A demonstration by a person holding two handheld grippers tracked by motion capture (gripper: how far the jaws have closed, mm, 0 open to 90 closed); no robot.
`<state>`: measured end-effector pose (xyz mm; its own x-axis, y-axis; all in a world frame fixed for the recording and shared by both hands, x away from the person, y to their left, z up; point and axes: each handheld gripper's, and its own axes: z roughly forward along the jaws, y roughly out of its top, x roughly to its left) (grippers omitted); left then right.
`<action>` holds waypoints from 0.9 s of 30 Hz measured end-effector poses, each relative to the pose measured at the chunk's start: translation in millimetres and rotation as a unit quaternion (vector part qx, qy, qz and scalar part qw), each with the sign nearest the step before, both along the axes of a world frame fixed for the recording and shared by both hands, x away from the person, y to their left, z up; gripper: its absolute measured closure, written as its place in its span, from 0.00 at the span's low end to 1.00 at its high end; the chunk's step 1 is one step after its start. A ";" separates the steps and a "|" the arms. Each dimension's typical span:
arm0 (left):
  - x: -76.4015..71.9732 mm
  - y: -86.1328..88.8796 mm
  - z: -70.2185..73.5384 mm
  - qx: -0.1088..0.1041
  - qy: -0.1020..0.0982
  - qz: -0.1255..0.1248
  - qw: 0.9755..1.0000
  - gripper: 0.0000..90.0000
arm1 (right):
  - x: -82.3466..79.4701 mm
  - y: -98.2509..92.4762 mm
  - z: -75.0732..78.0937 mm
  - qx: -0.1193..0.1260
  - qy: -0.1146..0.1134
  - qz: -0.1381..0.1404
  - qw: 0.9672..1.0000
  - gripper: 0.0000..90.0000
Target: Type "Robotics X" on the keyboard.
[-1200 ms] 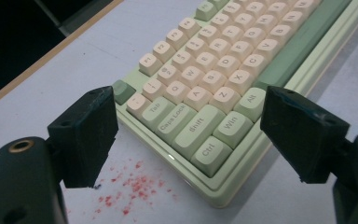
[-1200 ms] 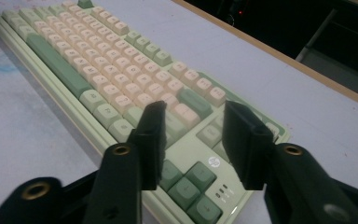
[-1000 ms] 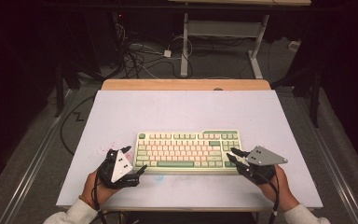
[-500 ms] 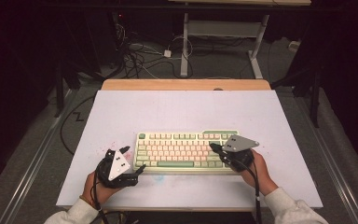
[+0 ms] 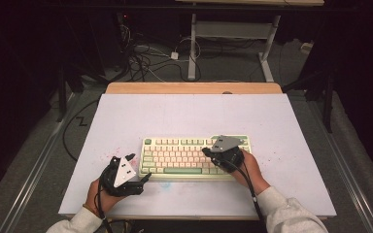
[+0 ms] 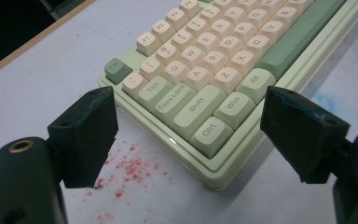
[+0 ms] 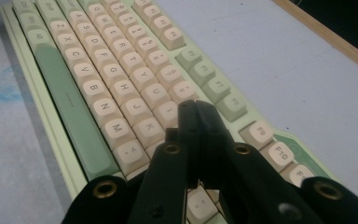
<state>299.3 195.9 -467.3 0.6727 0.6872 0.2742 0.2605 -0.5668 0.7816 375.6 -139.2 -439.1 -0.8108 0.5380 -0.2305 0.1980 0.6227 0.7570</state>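
Note:
A green and cream keyboard (image 5: 184, 155) lies on the white table (image 5: 189, 114), near its front edge. My left gripper (image 5: 140, 168) rests by the keyboard's front left corner and is open. In the left gripper view its jaws (image 6: 191, 123) stand wide on either side of that corner, above the Ctrl key (image 6: 210, 132), with nothing held. My right gripper (image 5: 206, 152) hovers over the right half of the keyboard and points left. In the right gripper view its jaws (image 7: 196, 106) are shut together, empty, with the tips above the cream letter keys (image 7: 121, 88).
Red specks (image 6: 130, 168) dot the table left of the keyboard and a faint blue smear (image 7: 7, 86) lies in front of it. A wooden strip (image 5: 194, 88) edges the table's far side. Cables (image 5: 145, 60) and a desk frame (image 5: 233, 34) stand on the floor beyond.
My right gripper has moved left from the keyboard's right end to above its right half. The left gripper has kept still.

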 end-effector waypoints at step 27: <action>1.1 0.2 -2.1 0.002 0.017 -0.010 1.000 0.20 | 15.0 43.5 -11.0 -0.086 0.018 0.008 0.996 1.00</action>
